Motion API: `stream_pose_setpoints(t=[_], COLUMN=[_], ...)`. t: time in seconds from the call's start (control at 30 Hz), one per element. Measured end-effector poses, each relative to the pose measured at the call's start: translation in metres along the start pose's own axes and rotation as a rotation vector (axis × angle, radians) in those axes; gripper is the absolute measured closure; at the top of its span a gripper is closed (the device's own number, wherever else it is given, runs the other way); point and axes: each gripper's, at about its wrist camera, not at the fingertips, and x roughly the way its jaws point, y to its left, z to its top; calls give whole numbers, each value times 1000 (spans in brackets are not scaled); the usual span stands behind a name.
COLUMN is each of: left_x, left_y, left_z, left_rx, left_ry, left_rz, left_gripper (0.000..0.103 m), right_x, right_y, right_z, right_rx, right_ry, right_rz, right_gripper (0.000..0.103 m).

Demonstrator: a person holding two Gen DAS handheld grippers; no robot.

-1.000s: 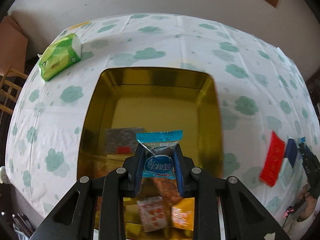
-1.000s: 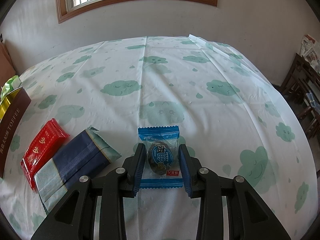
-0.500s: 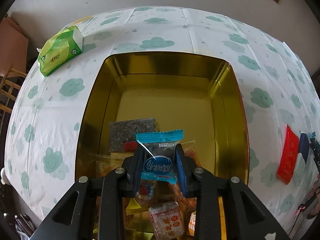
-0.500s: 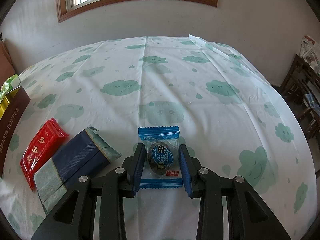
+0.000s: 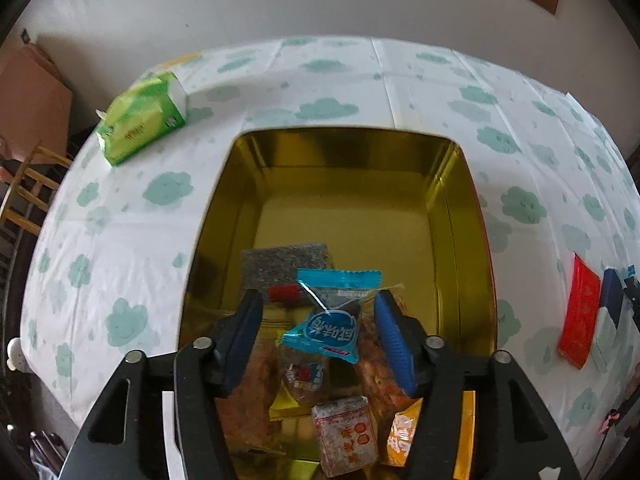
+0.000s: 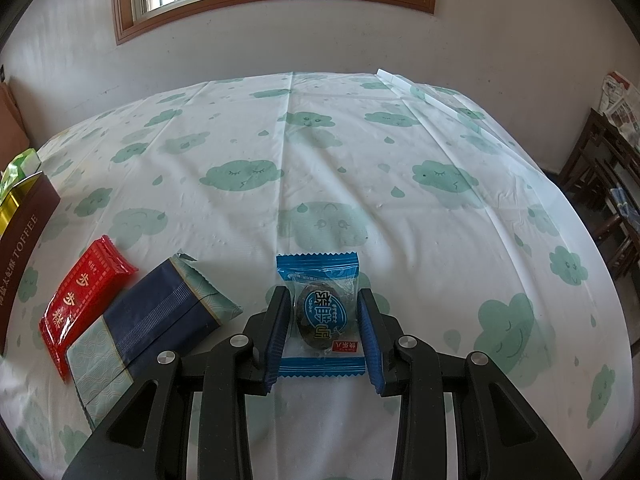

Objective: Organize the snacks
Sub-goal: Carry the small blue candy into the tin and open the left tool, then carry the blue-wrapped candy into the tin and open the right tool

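Observation:
In the left wrist view, my left gripper (image 5: 318, 304) hangs over the near end of an open gold tin (image 5: 224, 216). Its jaws are opening. A blue snack packet (image 5: 332, 320) sits tilted between the blue pads (image 5: 394, 340) without touching either, above several wrapped snacks (image 5: 346, 436) in the tin. In the right wrist view, my right gripper (image 6: 323, 300) is low over the cloud-print tablecloth (image 6: 320, 168). It is shut on a second blue packet (image 6: 320, 312) with a dark oval sweet inside, one pad against each side.
A red packet (image 6: 86, 284) and a navy-and-teal packet (image 6: 152, 320) lie left of the right gripper, beside the tin's brown outer wall (image 6: 24, 240). A green tissue pack (image 5: 140, 124) rests far left of the tin. Wooden chairs (image 6: 612, 184) stand beyond the table's right edge.
The left gripper's jaws have spread apart and let go of the blue packet, which has tipped sideways between them. The right gripper and its packet have not moved.

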Motion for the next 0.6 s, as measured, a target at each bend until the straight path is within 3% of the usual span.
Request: stream_pose_setpoints(t=[0.13,0.43,0.6], left_x=[-12,-28,-34], left_y=[-4,-9,-4], left_z=[-9,-43,-55], left_rx=[7,-7,-28], left_ry=[-46,-82,-119], left_rz=[32,-21,12], left_gripper=[45,36,33], right_x=[0,0,-1], right_y=[0,2,1], right_z=[0,0,1], right_rx=[-1,0,-3], right_ry=[0,1,8], right_rz=[-2,-5,-21], right_gripper=[67,69,71])
